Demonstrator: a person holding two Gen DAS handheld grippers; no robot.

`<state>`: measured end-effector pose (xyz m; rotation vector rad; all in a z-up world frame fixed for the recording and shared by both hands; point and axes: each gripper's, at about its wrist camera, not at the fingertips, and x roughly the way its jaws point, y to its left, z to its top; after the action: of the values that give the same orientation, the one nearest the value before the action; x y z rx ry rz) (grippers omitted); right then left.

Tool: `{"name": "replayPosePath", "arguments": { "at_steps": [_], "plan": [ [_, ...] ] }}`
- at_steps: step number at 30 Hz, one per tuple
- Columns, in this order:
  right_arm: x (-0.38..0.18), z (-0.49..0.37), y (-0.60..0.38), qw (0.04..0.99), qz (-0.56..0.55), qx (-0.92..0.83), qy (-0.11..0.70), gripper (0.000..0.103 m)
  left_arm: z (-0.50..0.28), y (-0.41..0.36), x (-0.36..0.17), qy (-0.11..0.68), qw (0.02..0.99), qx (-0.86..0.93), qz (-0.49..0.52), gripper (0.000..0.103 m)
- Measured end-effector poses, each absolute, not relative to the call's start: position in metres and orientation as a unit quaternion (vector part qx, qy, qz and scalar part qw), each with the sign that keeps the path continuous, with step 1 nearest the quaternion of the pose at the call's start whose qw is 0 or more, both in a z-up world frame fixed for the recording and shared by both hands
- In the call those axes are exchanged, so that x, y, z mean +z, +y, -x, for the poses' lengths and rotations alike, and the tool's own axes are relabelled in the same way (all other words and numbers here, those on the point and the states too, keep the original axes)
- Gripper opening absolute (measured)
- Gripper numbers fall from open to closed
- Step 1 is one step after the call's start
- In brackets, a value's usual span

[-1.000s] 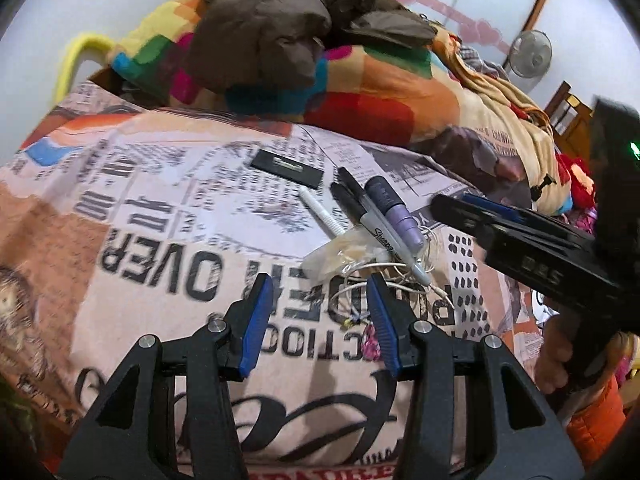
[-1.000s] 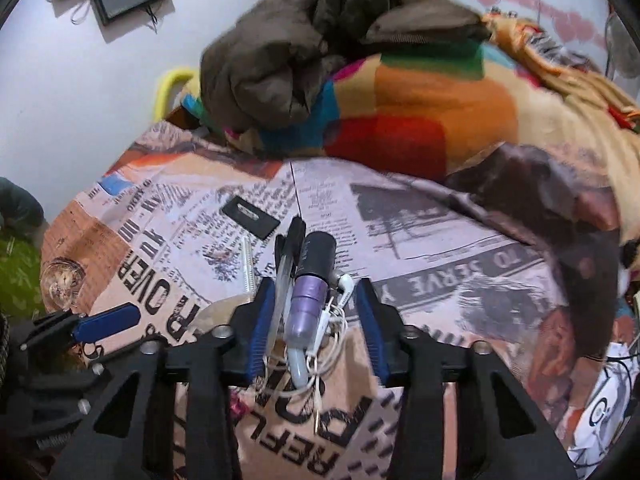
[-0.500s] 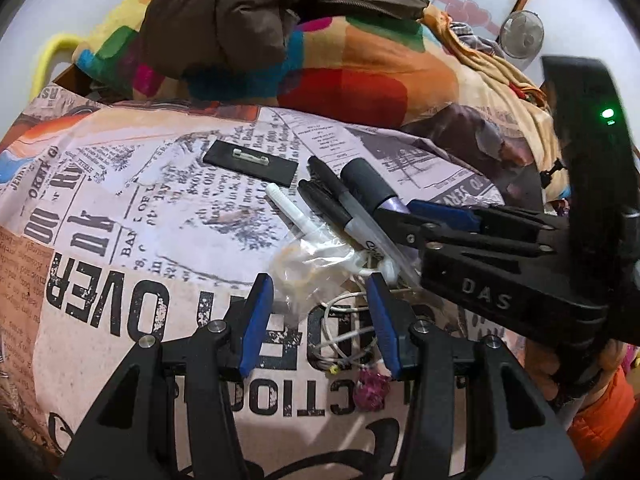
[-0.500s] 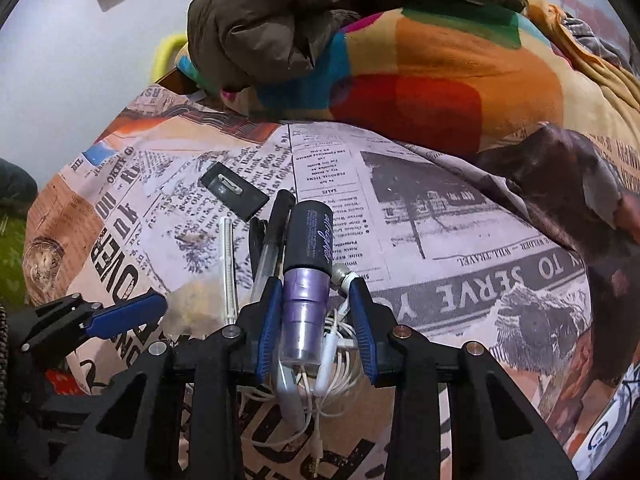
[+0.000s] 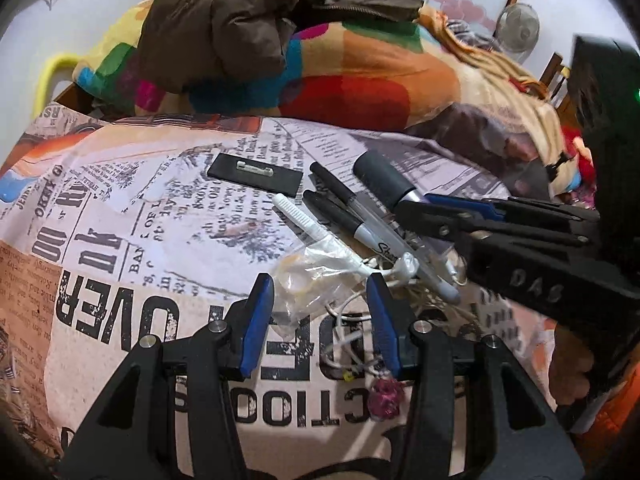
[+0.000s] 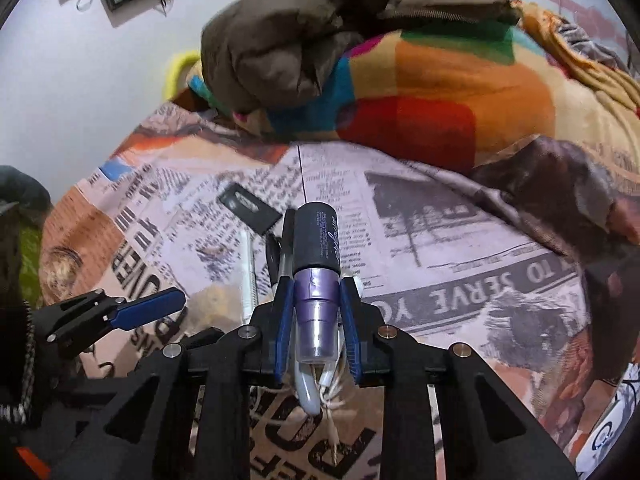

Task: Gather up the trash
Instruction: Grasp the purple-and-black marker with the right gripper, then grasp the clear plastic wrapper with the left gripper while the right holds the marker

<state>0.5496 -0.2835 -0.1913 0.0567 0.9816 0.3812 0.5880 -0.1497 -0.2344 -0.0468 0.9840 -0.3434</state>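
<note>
My right tool (image 6: 316, 320) was closed on the purple tube (image 6: 316, 276), low in the centre of its frame, over white earphone cords (image 6: 332, 396). My left tool (image 5: 320, 316) stood open, its blue pads flanking a crumpled clear plastic bag (image 5: 308, 280) at lower centre. Above it lay markers (image 5: 352, 224) and a black badge (image 5: 254, 172) on the newspaper-print bedsheet (image 5: 120, 240).

Bed covered by a newspaper-print sheet (image 5: 120, 240). Lying on it: flat black badge (image 5: 254, 174), white pen (image 5: 300, 216), black markers (image 5: 352, 224), crumpled clear plastic bag (image 5: 312, 284), tangled white earphone cable (image 5: 352, 332), small purple scrap (image 5: 384, 394). Farther back, multicoloured blanket (image 5: 360, 76) topped by brown jacket (image 5: 224, 20).
</note>
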Motion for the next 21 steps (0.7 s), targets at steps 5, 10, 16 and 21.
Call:
{"name": "replayPosePath", "arguments": {
  "at_steps": [5,10,16,21],
  "plan": [
    [-0.17,-0.533,-0.294,0.882,-0.027,0.174,0.437,0.021,-0.594,-0.147,-0.232,0.475,0.864,-0.164,0.014,0.048],
    [-0.166,-0.522,-0.306,0.884,-0.034,0.178,0.431,0.021,-0.609,-0.154,-0.25,0.497,0.854,-0.154,-0.005,0.049],
    [-0.171,-0.518,-0.314,0.879,-0.04,0.178,0.441,0.021,-0.608,-0.153,-0.255,0.489,0.859,-0.153,0.008,0.045],
    [-0.173,-0.512,-0.317,0.877,-0.044,0.178,0.445,0.021,-0.603,-0.149,-0.255,0.496,0.854,-0.16,0.01,0.022]
  ]
}}
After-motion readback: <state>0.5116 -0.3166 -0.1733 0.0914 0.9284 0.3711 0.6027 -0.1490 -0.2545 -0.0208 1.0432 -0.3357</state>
